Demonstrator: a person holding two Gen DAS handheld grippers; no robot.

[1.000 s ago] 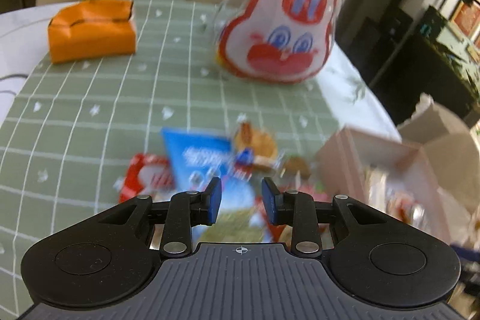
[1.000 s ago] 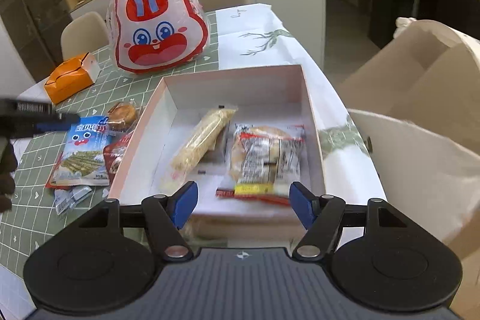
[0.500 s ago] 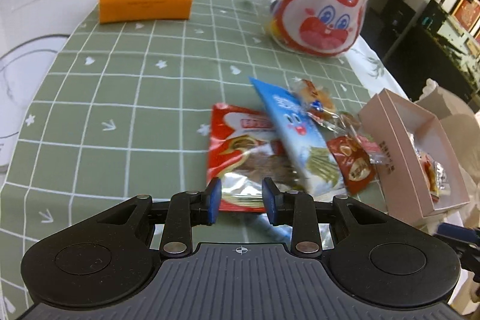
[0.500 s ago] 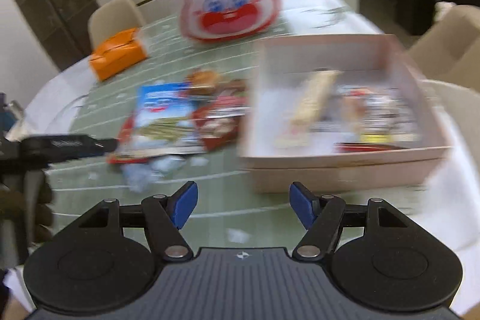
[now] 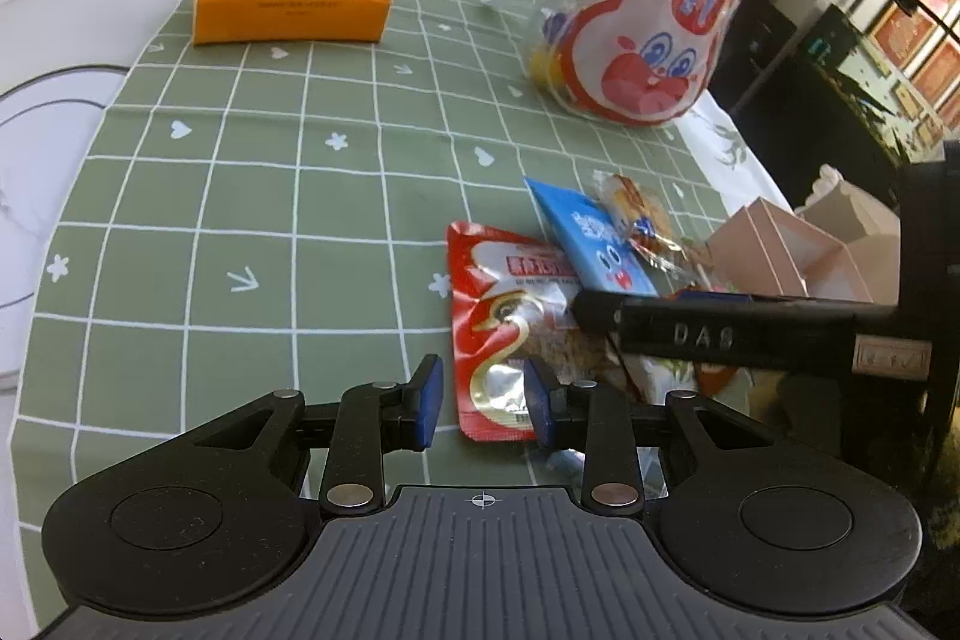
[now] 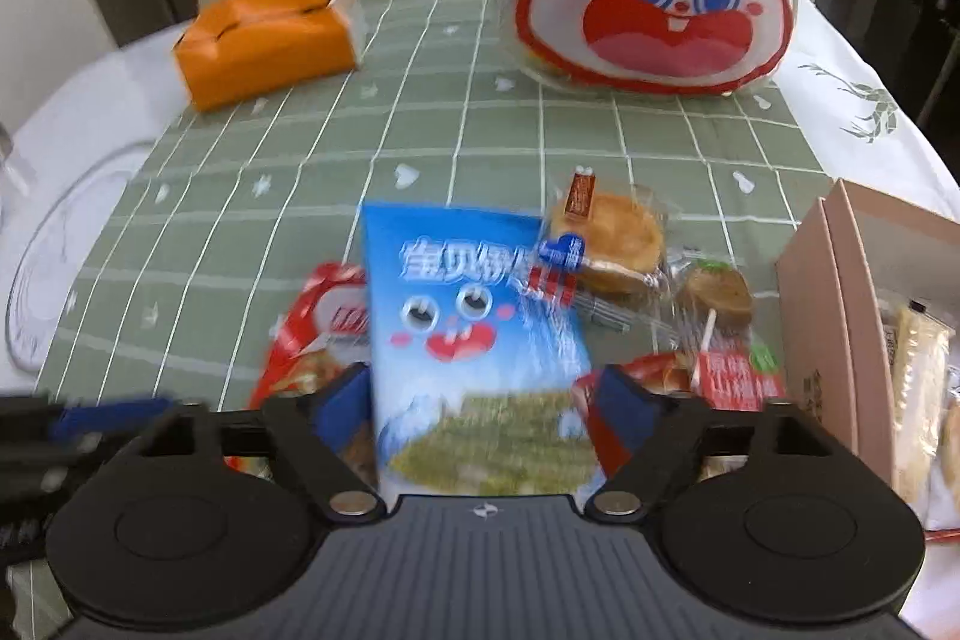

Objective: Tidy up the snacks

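The right gripper [image 6: 480,400] has swung away from the pink box [image 6: 828,316], which a second ago sat straight ahead of it, and now hangs over the loose pile of snacks. Its jaws have just been opening and stand wide apart, straddling the blue packet [image 6: 474,340] without pressing on it. The left gripper [image 5: 483,400] has drifted in from farther back on the table; its jaws are partly apart and empty, poised over the lower end of the red packet [image 5: 510,334], which lies partly under the blue one. Just beside the blue packet are a round pastry [image 6: 612,244] and a lollipop [image 6: 717,298], all on the green checked cloth [image 5: 270,196]. The box holds a few snacks already, so this looks like the next pick, with the blue packet the likely target.
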